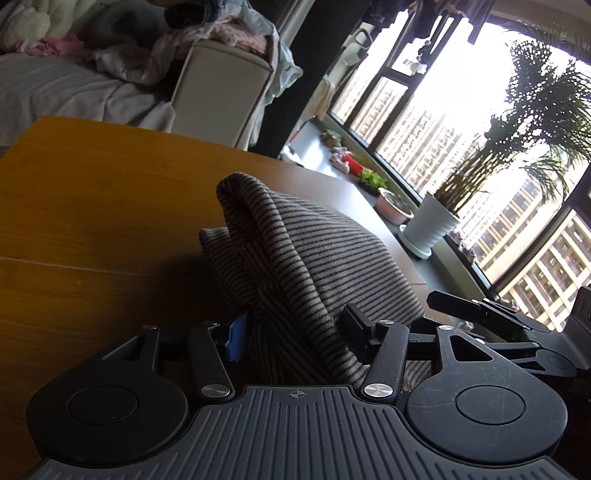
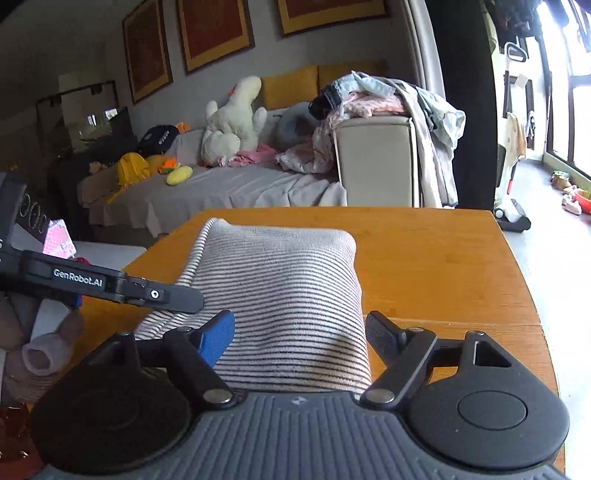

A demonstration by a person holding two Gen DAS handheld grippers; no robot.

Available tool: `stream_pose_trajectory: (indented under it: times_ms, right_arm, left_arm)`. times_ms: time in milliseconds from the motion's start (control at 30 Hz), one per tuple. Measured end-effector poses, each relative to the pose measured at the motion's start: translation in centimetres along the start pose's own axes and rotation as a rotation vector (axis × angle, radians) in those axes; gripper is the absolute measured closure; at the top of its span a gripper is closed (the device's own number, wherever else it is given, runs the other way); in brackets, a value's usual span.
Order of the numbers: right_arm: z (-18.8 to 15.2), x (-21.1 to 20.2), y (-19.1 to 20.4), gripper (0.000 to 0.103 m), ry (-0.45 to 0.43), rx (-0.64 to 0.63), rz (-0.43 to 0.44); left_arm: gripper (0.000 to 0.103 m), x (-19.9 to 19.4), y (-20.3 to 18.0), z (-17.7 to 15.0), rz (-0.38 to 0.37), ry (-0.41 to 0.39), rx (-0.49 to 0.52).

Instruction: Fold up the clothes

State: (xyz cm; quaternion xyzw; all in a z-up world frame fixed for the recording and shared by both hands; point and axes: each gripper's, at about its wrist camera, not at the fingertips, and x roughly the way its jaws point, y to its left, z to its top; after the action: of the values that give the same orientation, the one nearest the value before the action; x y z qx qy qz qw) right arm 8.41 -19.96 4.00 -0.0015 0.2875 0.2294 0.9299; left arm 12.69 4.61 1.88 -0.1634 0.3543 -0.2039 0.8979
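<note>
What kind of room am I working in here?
Likely a high-rise apartment living room: a sofa covered with plush toys and piled laundry, framed pictures on the wall, and a large window overlooking tower blocks, with a potted palm beside it.

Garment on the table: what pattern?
Thin dark stripes on a light ground; the garment shows best in the right wrist view.

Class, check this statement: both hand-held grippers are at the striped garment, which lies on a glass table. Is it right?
Not quite. The table is orange-brown wood, not glass; the right wrist view shows it. The rest holds: the left hand-held gripper and right hand-held gripper are both at the striped garment.
</note>
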Motion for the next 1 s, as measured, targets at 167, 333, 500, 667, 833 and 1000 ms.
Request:
stream_pose_trajectory:
  times_ms: [167,333,500,667,833,1000]
  right_arm:
    - [-0.6,0.8,-0.7,0.02,0.022,0.064,-0.001]
    - [-0.7,-0.1,1.5,0.045,-0.02,-0.053,-0.012]
    - [-1.2,-0.3,4.0,0.05,-0.035,-0.169,0.012]
    - [-1.5,-0.4,6.2,0.049,-0.046,-0.275,0.038]
    - [-0.8,-0.4,5.7,0.048,-0.01,-0.285,0.071]
    - [1.2,-1.6,3.8,0.024,0.0,-0.257,0.138]
  left_arm:
    - [0.041,0.1,0.0,-0.2,0.027,-0.003,0.025]
    - [0.041,0.1,0.0,-0.2,0.035,-0.005,0.031]
    - [0.041,-0.4,-0.1,0.0,0.043,-0.012,0.016]
    - [0.045,-1.5,0.0,0.5,0.052,-0.026,-0.024]
    - [0.037,-1.6,-0.5,0.8,0.034,-0.004,-0.056]
    - [0.033,0.8,-1.6,0.5,0.051,0.074,-0.046]
